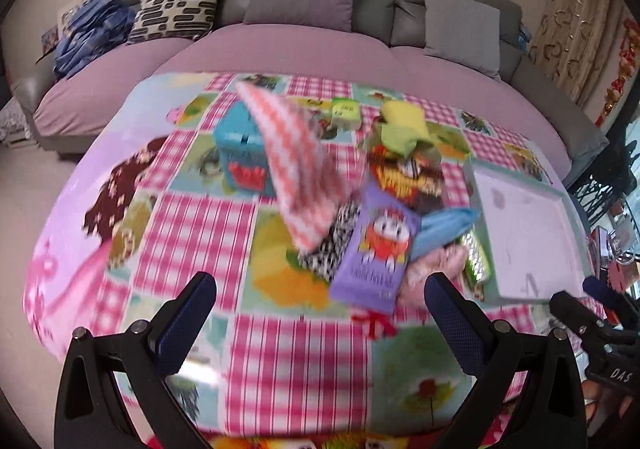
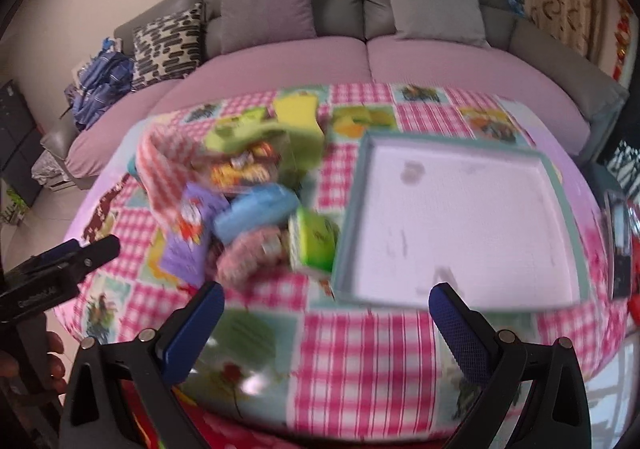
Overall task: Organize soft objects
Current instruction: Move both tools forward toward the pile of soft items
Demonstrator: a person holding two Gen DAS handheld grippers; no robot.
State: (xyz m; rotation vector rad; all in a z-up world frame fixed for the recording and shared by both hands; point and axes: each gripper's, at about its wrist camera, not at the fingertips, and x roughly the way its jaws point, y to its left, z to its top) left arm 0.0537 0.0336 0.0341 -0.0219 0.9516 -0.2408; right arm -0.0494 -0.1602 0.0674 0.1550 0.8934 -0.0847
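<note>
Above the checked cloth (image 1: 192,225), both tools (left (image 1: 320,313), right (image 2: 326,319)) hang spread wide, pinching nothing.

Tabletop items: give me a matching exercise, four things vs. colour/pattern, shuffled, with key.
Things:
1. tray
2. knitted cloth
3. flat packet with cartoon face
4. box behind the cloth

Colour/pattern:
A. purple
B. pink and white stripes
C. teal blue with red print
D. pale inside, grey-green rim

Pairs: 1-D, 2-B, 3-A, 4-C
</note>
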